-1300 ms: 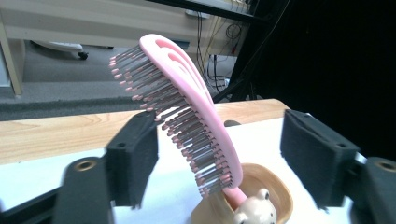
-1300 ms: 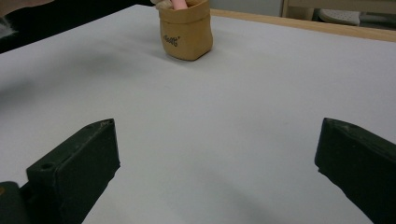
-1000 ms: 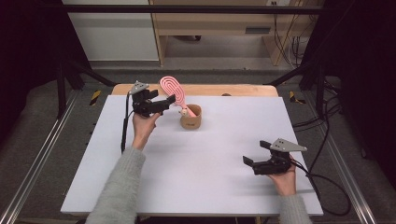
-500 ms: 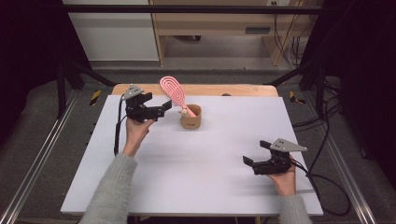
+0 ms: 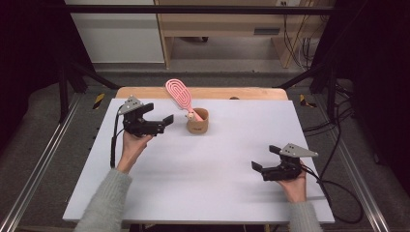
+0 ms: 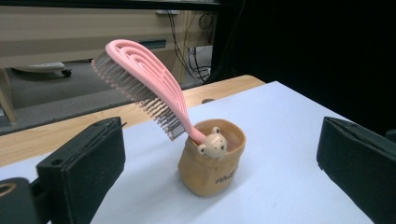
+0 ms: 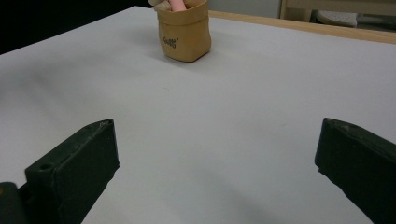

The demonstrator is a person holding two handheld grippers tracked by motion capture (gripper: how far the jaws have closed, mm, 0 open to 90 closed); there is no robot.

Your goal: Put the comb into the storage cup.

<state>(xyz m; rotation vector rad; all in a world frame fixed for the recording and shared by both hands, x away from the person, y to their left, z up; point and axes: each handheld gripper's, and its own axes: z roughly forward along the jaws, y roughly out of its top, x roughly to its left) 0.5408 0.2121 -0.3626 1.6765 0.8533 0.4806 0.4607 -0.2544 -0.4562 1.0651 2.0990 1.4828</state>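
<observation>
A pink hairbrush (image 5: 178,92) stands handle-down in a small tan pouch (image 5: 197,126) at the back middle of the white table, leaning left. In the left gripper view the brush head (image 6: 140,70) tilts left above the pouch (image 6: 210,177), and a small bear figure (image 6: 212,144) sits at the rim. My left gripper (image 5: 165,124) hovers just left of the pouch, apart from it. Its jaws have just been opening and nothing is between them. My right gripper (image 5: 266,158) rests open at the front right, pointing toward the pouch (image 7: 184,37).
The white table top (image 5: 217,164) ends in a wooden strip (image 5: 232,93) at the back. Metal rails (image 5: 43,164) run along the left side, and cables (image 5: 338,188) trail off the right edge.
My left gripper has drawn back to the left, away from the brush handle. The brush stays standing in the pouch. The right gripper has not moved.
</observation>
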